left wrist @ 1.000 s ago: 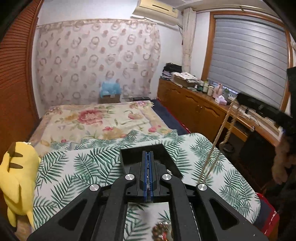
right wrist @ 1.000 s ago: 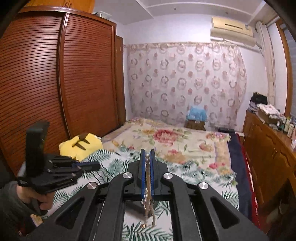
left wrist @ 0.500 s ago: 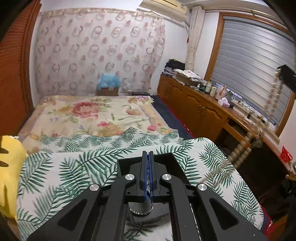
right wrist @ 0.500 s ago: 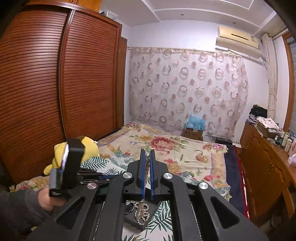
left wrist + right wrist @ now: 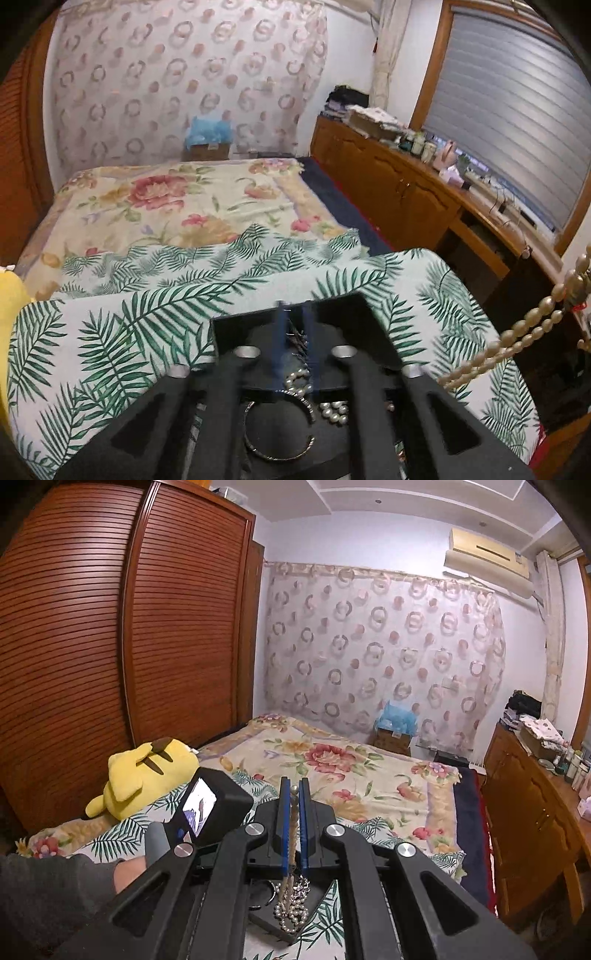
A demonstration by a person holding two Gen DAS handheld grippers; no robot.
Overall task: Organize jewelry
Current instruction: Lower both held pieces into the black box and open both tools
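While our left gripper (image 5: 294,343) jaws are opening over the black tray (image 5: 258,325) at lower centre, nothing between them, right gripper (image 5: 294,812) jaws clamped on the pearl necklace (image 5: 293,834).

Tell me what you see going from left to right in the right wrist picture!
Wooden wardrobe → yellow plush toy → right tongs pinching a pearl necklace → blue bag on a box → wooden cabinet.

The left gripper (image 5: 294,347), jaws opening, hangs over a black tray (image 5: 236,328) holding a silver bangle (image 5: 277,448) and pearls (image 5: 334,411); a pearl necklace (image 5: 517,339) stretches at right.
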